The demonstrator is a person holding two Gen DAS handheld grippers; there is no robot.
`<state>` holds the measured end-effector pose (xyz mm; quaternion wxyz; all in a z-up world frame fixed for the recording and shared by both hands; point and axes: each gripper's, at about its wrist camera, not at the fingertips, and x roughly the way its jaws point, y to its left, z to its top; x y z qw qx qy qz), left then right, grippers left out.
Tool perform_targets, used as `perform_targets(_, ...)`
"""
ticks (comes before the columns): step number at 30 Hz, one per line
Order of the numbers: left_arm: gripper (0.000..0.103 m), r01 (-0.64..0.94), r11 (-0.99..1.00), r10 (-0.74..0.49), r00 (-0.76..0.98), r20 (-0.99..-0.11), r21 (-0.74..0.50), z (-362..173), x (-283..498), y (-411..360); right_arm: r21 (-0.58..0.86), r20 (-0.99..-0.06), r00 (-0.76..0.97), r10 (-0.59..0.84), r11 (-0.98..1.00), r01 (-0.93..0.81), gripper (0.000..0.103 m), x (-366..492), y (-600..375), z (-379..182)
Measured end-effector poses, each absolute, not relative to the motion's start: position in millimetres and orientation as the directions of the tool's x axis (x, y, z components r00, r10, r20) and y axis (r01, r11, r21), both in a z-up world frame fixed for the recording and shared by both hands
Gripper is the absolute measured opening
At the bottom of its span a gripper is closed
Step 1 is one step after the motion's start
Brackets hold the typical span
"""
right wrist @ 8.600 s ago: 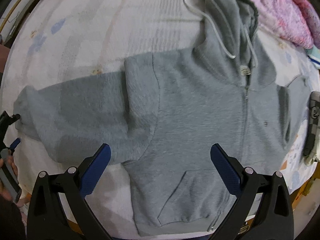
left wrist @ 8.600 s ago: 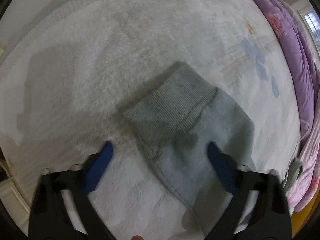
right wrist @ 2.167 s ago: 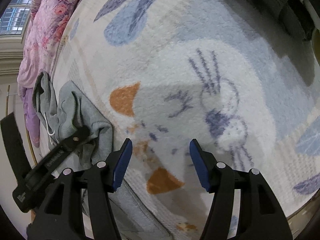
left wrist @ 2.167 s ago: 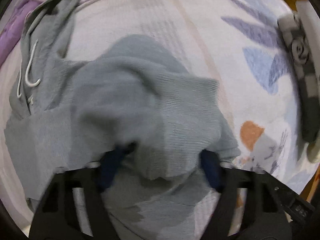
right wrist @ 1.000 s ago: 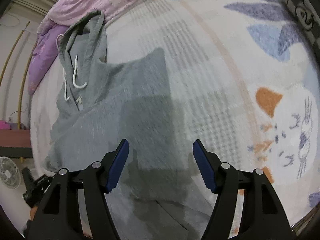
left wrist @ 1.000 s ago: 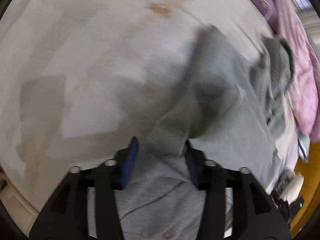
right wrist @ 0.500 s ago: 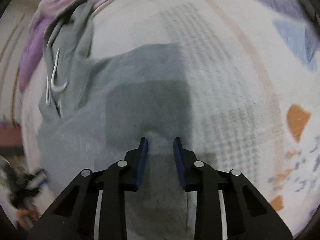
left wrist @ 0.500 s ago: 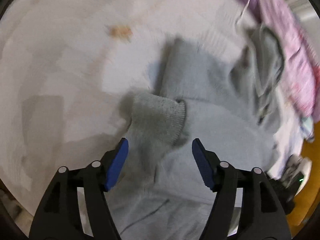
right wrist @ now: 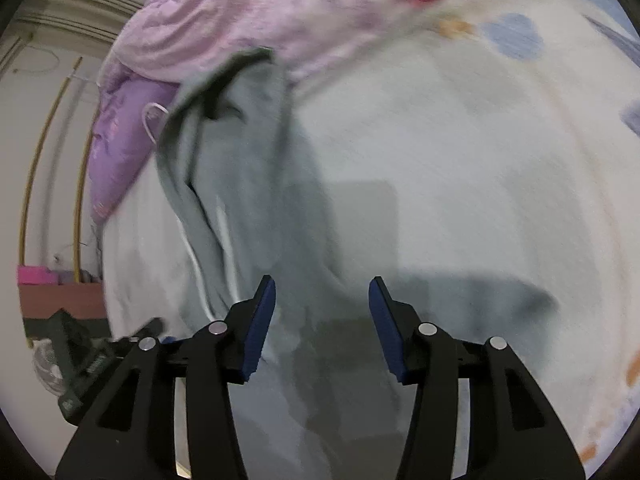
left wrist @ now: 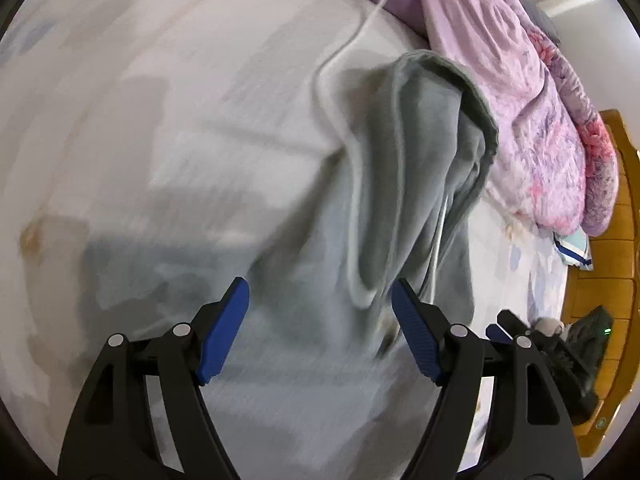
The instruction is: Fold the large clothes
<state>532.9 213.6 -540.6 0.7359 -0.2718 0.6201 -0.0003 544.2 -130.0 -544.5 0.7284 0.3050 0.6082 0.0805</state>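
Note:
A grey zip hoodie (left wrist: pixel 320 320) lies flat on the pale blanket, its hood (left wrist: pixel 424 144) pointing away toward the pink quilt, white drawstrings trailing. My left gripper (left wrist: pixel 320 328) is open and empty, hovering above the hoodie's upper body just below the hood. In the right wrist view the hoodie (right wrist: pixel 256 208) fills the left centre, hood (right wrist: pixel 224 92) at the top. My right gripper (right wrist: pixel 322 324) is open and empty above the hoodie's body near its right edge. Both views are motion-blurred.
A pink and purple quilt (left wrist: pixel 520 80) is bunched along the far side, also in the right wrist view (right wrist: pixel 280 12). The patterned blanket (right wrist: pixel 500 160) spreads to the right. A wooden bed frame (left wrist: pixel 608 240) edges the right. A white cable (left wrist: pixel 360 12) lies beyond the hood.
Both grippers have swung toward the hood end of the hoodie. The left gripper has let go of the sleeve cuff, which is out of sight. The right gripper has opened wider.

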Motion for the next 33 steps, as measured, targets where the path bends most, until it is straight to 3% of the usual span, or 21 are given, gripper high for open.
perform_targets(6,0.074,-0.305,0.882,-0.301,0.222,-0.928,-0.359,-568,613,192,0.556,-0.831,0.21,0.515,0.772,0.309,0.05,604,-103,-568)
perform_targets(13,0.074,-0.303,0.9,-0.257,0.212,-0.943,-0.313,-587,653,191,0.536,-0.843,0.184,0.505,0.767,0.353,0.05,641,-103,-593)
perform_targets(17,0.068,-0.314,0.909,-0.217,0.204,-0.955,-0.274,-599,662,193,0.528,-0.847,0.154,0.509,0.774,0.349,0.039,649,-105,-604)
perform_targets(18,0.057,-0.29,0.921,-0.205,0.203,-0.958,-0.259,-599,665,190,0.535,-0.843,0.156,0.514,0.774,0.338,0.033,650,-106,-603)
perform_targets(19,0.022,-0.257,0.937,-0.182,0.213,-0.96,-0.235,-596,666,185,0.537,-0.843,0.164,0.512,0.779,0.324,0.019,649,-107,-601)
perform_targets(20,0.009,-0.229,0.95,-0.164,0.216,-0.963,-0.213,-593,667,182,0.545,-0.838,0.176,0.516,0.781,0.305,0.006,649,-110,-598)
perform_targets(27,0.007,-0.137,0.967,-0.158,0.347,-0.924,-0.217,-522,625,219,0.553,-0.815,0.312,0.488,0.815,0.172,0.005,610,-158,-532)
perform_targets(30,0.007,-0.18,0.96,-0.139,0.356,-0.924,-0.214,-505,586,251,0.537,-0.82,0.339,0.461,0.825,0.178,0.005,575,-187,-514)
perform_targets(33,0.007,-0.259,0.949,-0.098,0.297,-0.95,-0.179,-519,548,277,0.495,-0.85,0.323,0.416,0.841,0.218,0.005,539,-209,-523)
